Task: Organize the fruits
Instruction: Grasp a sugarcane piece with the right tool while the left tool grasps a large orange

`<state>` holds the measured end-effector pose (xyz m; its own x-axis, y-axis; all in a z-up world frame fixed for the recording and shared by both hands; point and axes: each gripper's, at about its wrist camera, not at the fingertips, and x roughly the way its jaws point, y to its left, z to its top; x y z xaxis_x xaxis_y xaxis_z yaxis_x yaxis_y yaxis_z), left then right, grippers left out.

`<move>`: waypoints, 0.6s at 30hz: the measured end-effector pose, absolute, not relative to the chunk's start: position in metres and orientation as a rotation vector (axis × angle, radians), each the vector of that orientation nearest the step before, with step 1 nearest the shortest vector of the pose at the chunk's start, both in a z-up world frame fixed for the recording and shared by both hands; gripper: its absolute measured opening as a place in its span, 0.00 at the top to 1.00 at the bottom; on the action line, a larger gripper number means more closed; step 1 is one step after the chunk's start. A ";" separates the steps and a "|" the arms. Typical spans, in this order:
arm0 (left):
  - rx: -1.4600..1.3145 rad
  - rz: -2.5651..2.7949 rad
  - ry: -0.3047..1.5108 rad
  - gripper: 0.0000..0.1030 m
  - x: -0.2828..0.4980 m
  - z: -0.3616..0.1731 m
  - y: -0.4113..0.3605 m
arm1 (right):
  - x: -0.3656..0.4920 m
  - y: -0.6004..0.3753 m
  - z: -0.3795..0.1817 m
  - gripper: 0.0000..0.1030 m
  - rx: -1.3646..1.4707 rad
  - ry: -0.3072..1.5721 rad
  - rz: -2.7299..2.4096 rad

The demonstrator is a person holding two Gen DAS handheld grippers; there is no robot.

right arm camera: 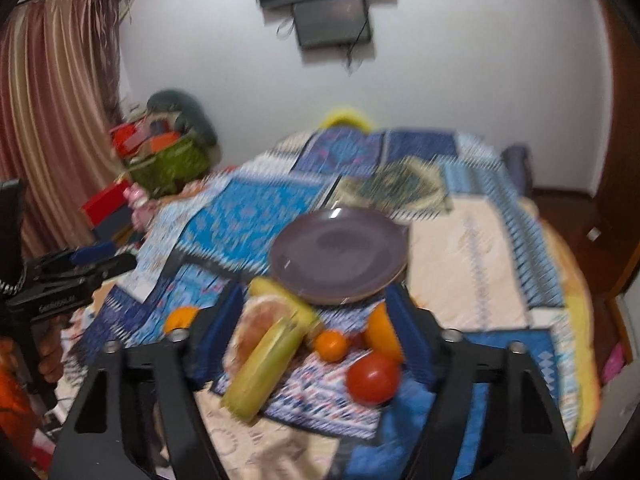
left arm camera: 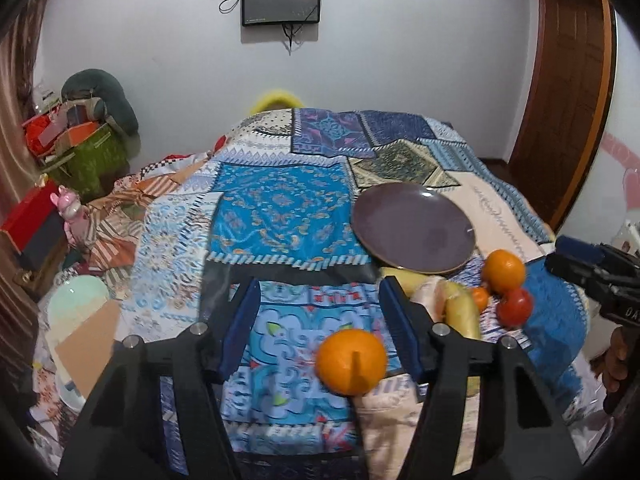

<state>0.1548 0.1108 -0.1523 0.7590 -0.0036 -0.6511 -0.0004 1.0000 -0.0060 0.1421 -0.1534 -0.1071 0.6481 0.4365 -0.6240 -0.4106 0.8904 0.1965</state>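
A purple plate [left arm camera: 416,228] [right arm camera: 340,256] lies bare on the patchwork bedcover. My left gripper [left arm camera: 320,284] is open. An orange [left arm camera: 352,360] [right arm camera: 182,318] sits on the cover between its fingers, nearer the right one, and no pad touches it. To the right lie yellow bananas [left arm camera: 464,312], a bigger orange [left arm camera: 503,271], a small orange [left arm camera: 480,298] and a red tomato [left arm camera: 516,307]. My right gripper [right arm camera: 316,294] is open over this cluster, its fingers on either side of the bananas [right arm camera: 260,372], the small orange [right arm camera: 330,345], the bigger orange [right arm camera: 384,330] and the tomato [right arm camera: 373,376], gripping none. The right wrist view is blurred.
The bedcover [left arm camera: 280,208] fills the middle of both views. Left of the bed are a green basket [left arm camera: 92,160], a red box [left arm camera: 32,220], a pink toy [left arm camera: 72,212] and a mint bowl [left arm camera: 76,300]. A wooden door [left arm camera: 560,100] stands at the right, and a screen [left arm camera: 280,0] hangs on the wall.
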 end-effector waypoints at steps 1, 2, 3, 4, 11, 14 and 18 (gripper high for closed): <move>0.003 -0.003 0.714 0.40 0.157 -0.152 0.113 | 0.143 -0.151 -0.111 0.42 0.041 0.735 0.490; 0.008 -0.009 0.723 0.40 0.159 -0.153 0.116 | 0.145 -0.147 -0.116 0.44 0.042 0.758 0.498; 0.013 -0.019 0.735 0.40 0.161 -0.155 0.118 | 0.146 -0.143 -0.121 0.45 0.039 0.779 0.507; 0.022 -0.033 0.754 0.40 0.164 -0.158 0.120 | 0.147 -0.140 -0.126 0.46 0.036 0.793 0.510; -0.016 -0.099 0.875 0.40 0.167 -0.198 0.121 | 0.152 -0.119 -0.152 0.46 0.029 0.908 0.547; -0.015 -0.123 0.909 0.40 0.167 -0.213 0.114 | 0.154 -0.111 -0.161 0.46 0.017 0.943 0.545; -0.044 -0.151 0.939 0.38 0.168 -0.227 0.108 | 0.158 -0.106 -0.173 0.47 0.018 0.991 0.542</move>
<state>0.1682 0.1080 -0.2269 0.5805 -0.1488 -0.8006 0.1102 0.9885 -0.1038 0.1584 -0.1063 -0.1729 0.4274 0.4420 -0.7887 -0.4258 0.8680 0.2557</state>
